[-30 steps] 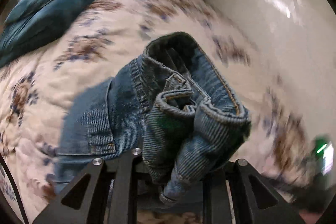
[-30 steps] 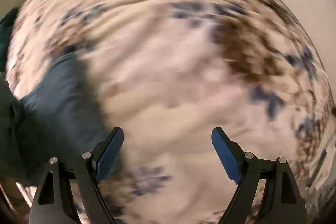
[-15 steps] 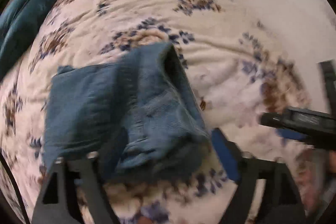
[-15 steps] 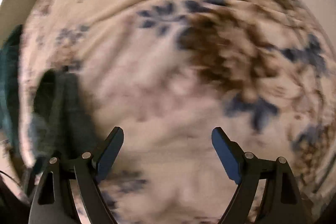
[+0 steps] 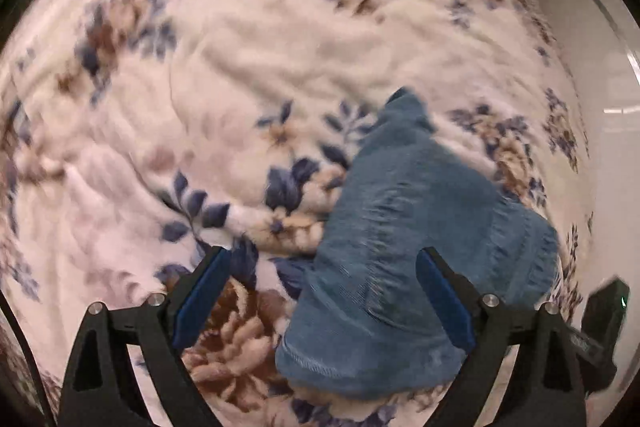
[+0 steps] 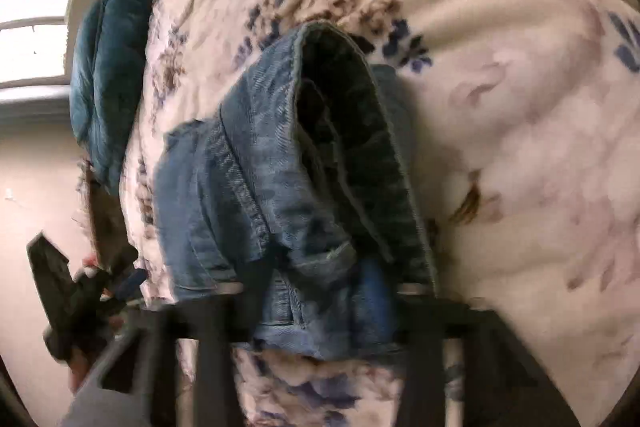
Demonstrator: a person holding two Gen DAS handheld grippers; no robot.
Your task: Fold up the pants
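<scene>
Jeans lie bunched on the flowered blanket; right gripper is closing on their waistband, left gripper is opening, jaws wide, holding nothing.

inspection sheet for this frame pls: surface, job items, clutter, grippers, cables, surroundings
Surface: floral blanket, rumpled.
Job's things: denim pants, bunched in a heap on the blanket.
Clutter: teal cushion at the blanket's edge.
Grippers: left gripper jaws opening, nothing gripped, pants lying partly between them; right gripper closing on the pants' edge.
Cables: nothing seen.
Surroundings: window, pale floor.
</scene>
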